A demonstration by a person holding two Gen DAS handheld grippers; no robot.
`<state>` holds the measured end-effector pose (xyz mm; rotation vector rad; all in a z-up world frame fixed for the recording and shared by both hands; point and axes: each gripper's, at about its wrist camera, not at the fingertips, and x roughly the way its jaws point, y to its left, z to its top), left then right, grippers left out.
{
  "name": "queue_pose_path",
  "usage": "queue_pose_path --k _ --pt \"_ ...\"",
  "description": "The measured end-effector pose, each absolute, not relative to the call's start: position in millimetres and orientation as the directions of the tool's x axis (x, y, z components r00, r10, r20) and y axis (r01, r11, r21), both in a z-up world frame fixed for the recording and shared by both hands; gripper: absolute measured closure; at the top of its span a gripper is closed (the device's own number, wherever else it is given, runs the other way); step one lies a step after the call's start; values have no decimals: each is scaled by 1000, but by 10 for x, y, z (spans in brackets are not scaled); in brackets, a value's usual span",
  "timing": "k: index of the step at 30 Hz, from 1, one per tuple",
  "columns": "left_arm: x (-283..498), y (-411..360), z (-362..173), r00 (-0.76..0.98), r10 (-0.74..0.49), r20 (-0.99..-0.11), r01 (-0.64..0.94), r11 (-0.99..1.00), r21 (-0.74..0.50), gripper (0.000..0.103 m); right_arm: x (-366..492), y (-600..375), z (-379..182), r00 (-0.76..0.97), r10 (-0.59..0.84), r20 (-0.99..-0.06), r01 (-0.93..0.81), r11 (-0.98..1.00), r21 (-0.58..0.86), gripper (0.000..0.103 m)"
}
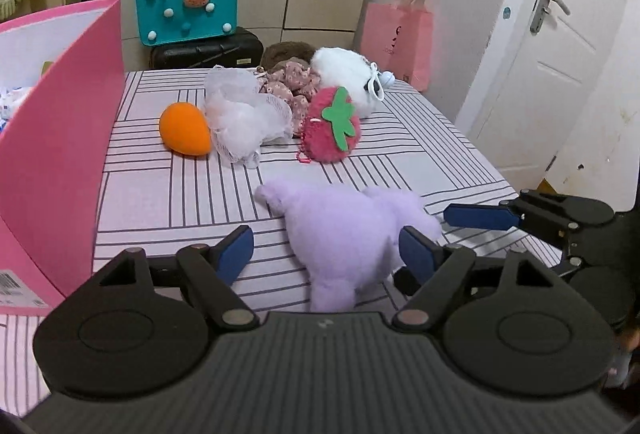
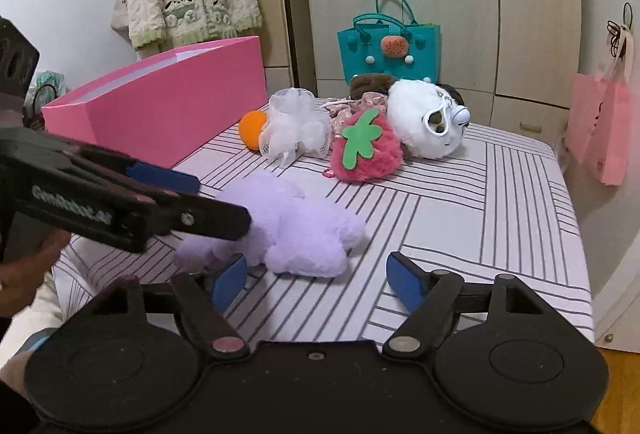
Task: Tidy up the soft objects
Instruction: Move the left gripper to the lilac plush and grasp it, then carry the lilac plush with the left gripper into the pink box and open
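A purple plush toy (image 1: 344, 230) lies on the striped table and also shows in the right wrist view (image 2: 304, 234). My left gripper (image 1: 326, 250) is open, with the plush between its blue pads, the right pad against it. My right gripper (image 2: 318, 276) is open and empty, just in front of the plush. Farther back lie an orange sponge (image 1: 184, 130), a white mesh pouf (image 1: 244, 114), a floral cloth (image 1: 292, 90), a pink strawberry plush (image 1: 332, 126) and a white plush with glasses (image 1: 352, 78). A pink box (image 1: 60, 138) stands open at the left.
A teal handbag (image 1: 188, 6) sits on a black case behind the table (image 1: 168, 202). A pink paper bag (image 1: 400, 42) hangs at the back right, beside a white door. The table edge runs along the right.
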<state>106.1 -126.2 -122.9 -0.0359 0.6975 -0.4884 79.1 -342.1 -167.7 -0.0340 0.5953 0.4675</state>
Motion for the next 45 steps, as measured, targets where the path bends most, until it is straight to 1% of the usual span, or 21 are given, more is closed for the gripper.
queue_pose_path --k 3,5,7,10,14,15,16,22,29,33,40,45 --pt "1068 -1275 -1269 670 -444 -594 412 889 -200 26 803 -3379 -1706 731 413 -543 -427 898 109 22" --pt "1092 -1281 -1301 666 -450 -595 404 888 -219 32 812 -3357 -1733 732 413 -542 -424 899 112 22" --pt "1119 -1293 -1337 656 -459 -599 403 884 -236 40 823 -3336 -1762 731 408 -547 -416 902 116 22" --pt "1128 -1300 -1362 651 -480 -587 406 875 -265 48 823 -3322 -1787 737 408 -539 -410 904 124 22" --pt "1132 -1316 -1390 649 -492 -580 401 869 -289 51 827 -3299 -1796 737 421 -528 -416 899 135 22" --pt "1129 -1324 -1394 646 -497 -580 403 867 -293 52 824 -3293 -1800 739 422 -525 -415 899 139 23" --pt "1125 -1332 -1396 645 -499 -579 405 866 -294 54 822 -3282 -1804 738 427 -522 -418 897 143 29" --pt "1089 -1349 -1385 663 -483 -572 402 874 -273 56 791 -3189 -1802 748 415 -518 -420 900 114 35" --pt "1008 -1296 -1283 658 -494 -569 410 868 -279 56 745 -3189 -1707 733 422 -533 -413 899 144 33" --pt "915 -1270 -1202 672 -492 -553 421 869 -261 56 686 -3136 -1587 727 413 -548 -419 900 123 33" --pt "771 -1121 -961 684 -501 -529 425 864 -269 56 532 -2998 -1335 739 393 -547 -427 902 72 33" --pt "623 -1048 -827 710 -478 -517 422 877 -230 56 457 -2873 -1137 721 388 -574 -433 899 64 33"
